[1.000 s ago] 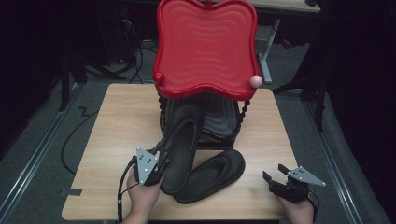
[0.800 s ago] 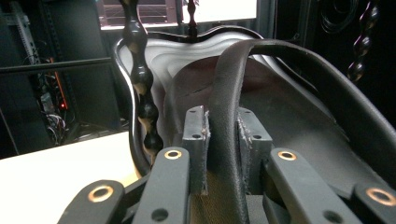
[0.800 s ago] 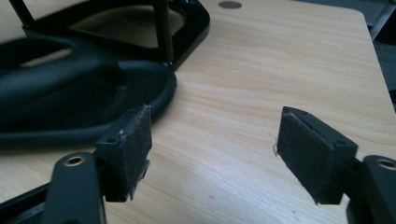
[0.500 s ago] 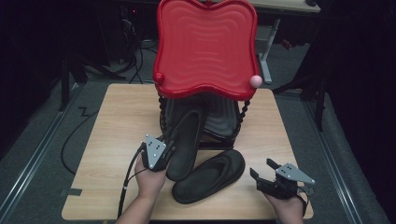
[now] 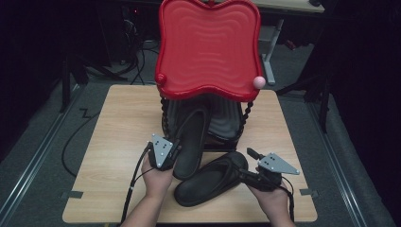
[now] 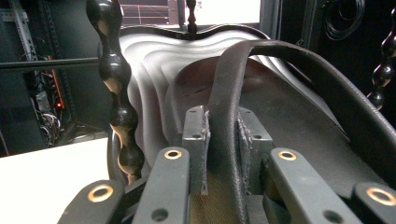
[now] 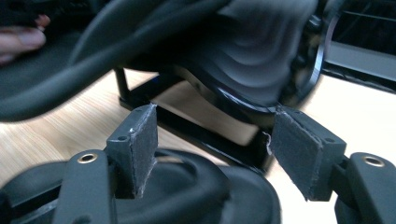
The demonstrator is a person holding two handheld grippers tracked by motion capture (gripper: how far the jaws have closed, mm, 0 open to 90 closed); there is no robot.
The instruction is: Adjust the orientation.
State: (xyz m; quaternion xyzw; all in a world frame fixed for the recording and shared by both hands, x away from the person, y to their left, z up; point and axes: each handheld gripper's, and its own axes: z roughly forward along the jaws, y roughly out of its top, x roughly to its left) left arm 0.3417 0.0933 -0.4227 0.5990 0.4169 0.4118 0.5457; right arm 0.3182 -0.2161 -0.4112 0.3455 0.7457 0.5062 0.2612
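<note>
Two black slippers on the wooden table (image 5: 108, 142), one two-tier rack, two grippers.

Rack (image 5: 208, 47): one red wavy tray on top, one dark wavy tray below, carried by black beaded posts (image 5: 245, 116). Three posts can be counted in the left gripper view, one (image 6: 117, 88) close at 10 o'clock, one at 12 o'clock, one at the 3 o'clock edge. One pink ball (image 5: 258, 82) sits at the red tray's near right corner.

Slipper one (image 5: 191, 142): toe end lies on the dark lower tray (image 5: 227, 123), heel end sticks out toward 6 o'clock over the table. The left gripper (image 5: 171, 153) is at its 9 o'clock side. In the left gripper view the two pads are pressed onto the slipper's strap (image 6: 223, 116), which runs up between them; grip pinched tight on the strap.

Slipper two (image 5: 213, 178): flat on the table, lying aslant from 7 to 1 o'clock, just in front of the rack and touching or overlapping the heel of slipper one. The right gripper (image 5: 250, 176) is at its 3 o'clock end. In the right gripper view the jaws stand spread wide, pads (image 7: 140, 140) apart with nothing between them, this slipper (image 7: 187, 196) just below.

One hand (image 5: 158, 182) behind the left gripper, one hand (image 5: 272, 201) behind the right.
</note>
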